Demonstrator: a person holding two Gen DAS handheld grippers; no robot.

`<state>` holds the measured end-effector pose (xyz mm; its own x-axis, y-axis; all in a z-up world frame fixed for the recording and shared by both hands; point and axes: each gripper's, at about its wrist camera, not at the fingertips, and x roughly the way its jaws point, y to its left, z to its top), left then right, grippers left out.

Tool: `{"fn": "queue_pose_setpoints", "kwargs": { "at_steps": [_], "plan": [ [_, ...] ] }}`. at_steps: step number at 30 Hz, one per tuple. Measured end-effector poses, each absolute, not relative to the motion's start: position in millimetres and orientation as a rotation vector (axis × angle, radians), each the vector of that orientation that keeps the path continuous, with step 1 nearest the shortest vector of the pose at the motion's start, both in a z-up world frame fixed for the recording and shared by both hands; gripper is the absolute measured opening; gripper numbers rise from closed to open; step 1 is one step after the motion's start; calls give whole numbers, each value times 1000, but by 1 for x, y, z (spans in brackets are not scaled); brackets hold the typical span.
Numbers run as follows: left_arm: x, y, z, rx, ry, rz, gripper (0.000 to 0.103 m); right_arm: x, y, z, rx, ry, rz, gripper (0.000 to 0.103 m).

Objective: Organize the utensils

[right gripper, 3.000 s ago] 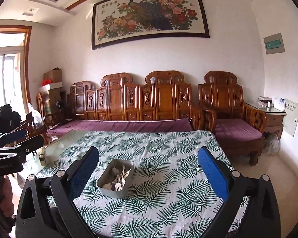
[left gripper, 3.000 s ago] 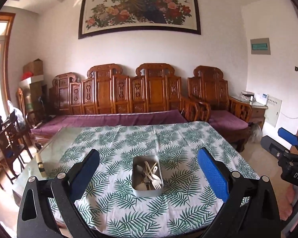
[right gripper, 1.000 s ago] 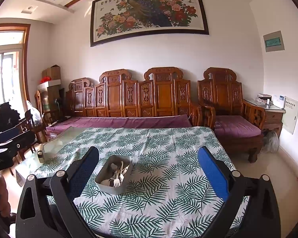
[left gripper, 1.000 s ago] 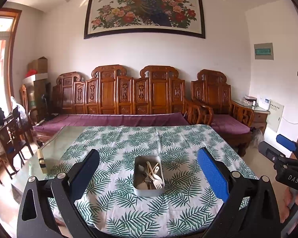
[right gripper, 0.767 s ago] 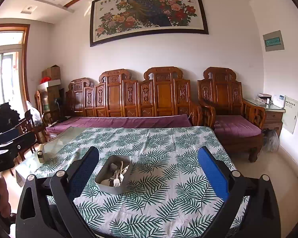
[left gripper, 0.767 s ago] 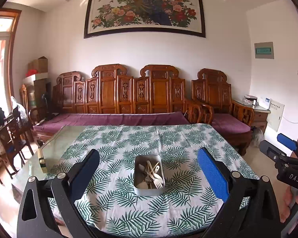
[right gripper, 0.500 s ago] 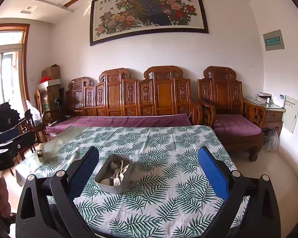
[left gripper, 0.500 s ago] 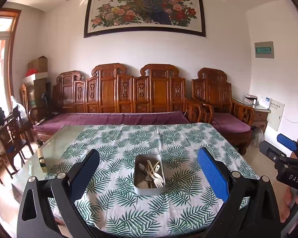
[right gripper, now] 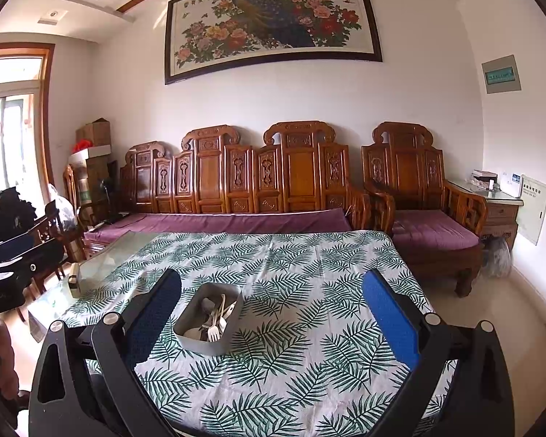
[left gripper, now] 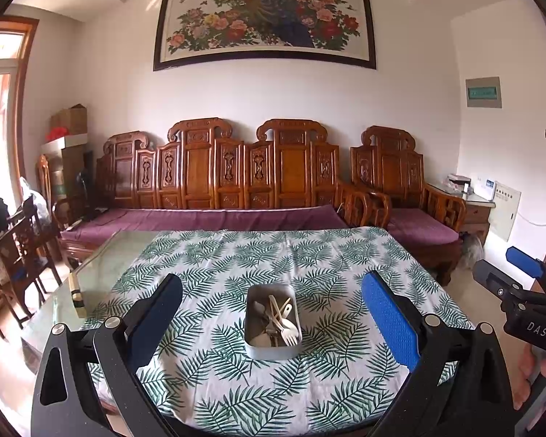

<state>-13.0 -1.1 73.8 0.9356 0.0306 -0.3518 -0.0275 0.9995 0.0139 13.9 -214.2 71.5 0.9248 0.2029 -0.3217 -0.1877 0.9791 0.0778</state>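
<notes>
A grey metal box (left gripper: 272, 349) (right gripper: 191, 340) sits on the leaf-patterned tablecloth (left gripper: 309, 262) (right gripper: 302, 269), holding several pale forks and spoons (left gripper: 280, 318) (right gripper: 214, 318). My left gripper (left gripper: 272, 317) is open and held back from the table, with the box framed between its blue pads (left gripper: 389, 320). My right gripper (right gripper: 272, 317) is open too, empty, with the box just inside its left finger. The right gripper (left gripper: 520, 276) also shows at the left wrist view's right edge, held by a hand.
A carved wooden sofa (left gripper: 214, 185) with purple cushions stands behind the table, an armchair (left gripper: 400, 189) to its right. A small cream block (left gripper: 77, 295) lies on the bare glass at the table's left. Chairs (right gripper: 43, 240) crowd the left side.
Both grippers have drawn slightly back and up from the table over three seconds, so the box looks a little farther. Both stay open and empty.
</notes>
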Motion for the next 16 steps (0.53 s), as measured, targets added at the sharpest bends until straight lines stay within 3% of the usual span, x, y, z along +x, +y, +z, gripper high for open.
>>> {"fn": "queue_pose_setpoints", "kwargs": {
  "at_steps": [16],
  "plan": [
    [-15,-3,73,9,362,27,95,15,-214,70,52,341,201,100]
  ]
}}
